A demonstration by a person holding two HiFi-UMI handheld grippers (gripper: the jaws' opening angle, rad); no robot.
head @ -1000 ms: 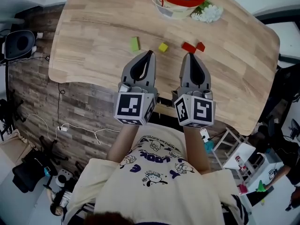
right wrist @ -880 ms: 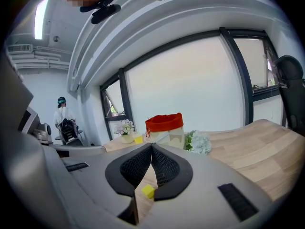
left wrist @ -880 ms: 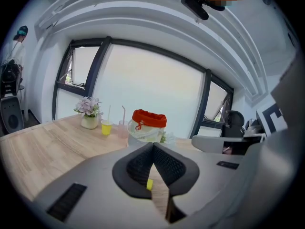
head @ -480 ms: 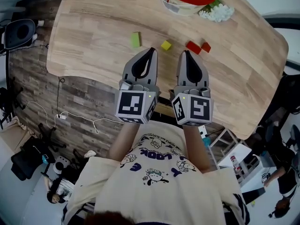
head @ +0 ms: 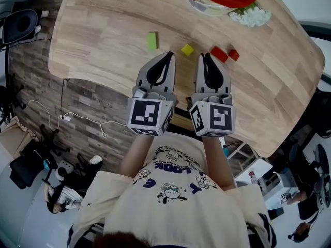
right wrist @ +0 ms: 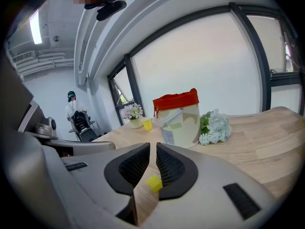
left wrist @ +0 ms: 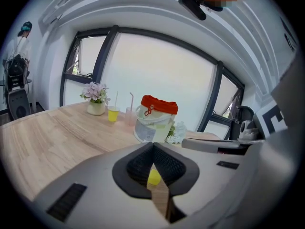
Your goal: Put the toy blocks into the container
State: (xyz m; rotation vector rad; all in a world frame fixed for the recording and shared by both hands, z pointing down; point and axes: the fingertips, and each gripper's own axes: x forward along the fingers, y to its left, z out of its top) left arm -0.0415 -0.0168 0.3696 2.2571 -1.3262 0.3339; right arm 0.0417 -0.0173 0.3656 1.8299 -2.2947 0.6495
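Lying flat, green block [head: 151, 40], long axis away from person; left tool [head: 168, 55] closed, right tool [head: 206, 56] just parting, empty.

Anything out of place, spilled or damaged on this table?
Nothing stands out. The container stands upright beside the white flowers. A green block, a yellow block and two red blocks lie loose on the table, not yet inside.

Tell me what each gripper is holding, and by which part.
Nothing is held. The left gripper is shut and empty; the right gripper has just been opening its jaws, with nothing between them. The yellow block lies on the table ahead.
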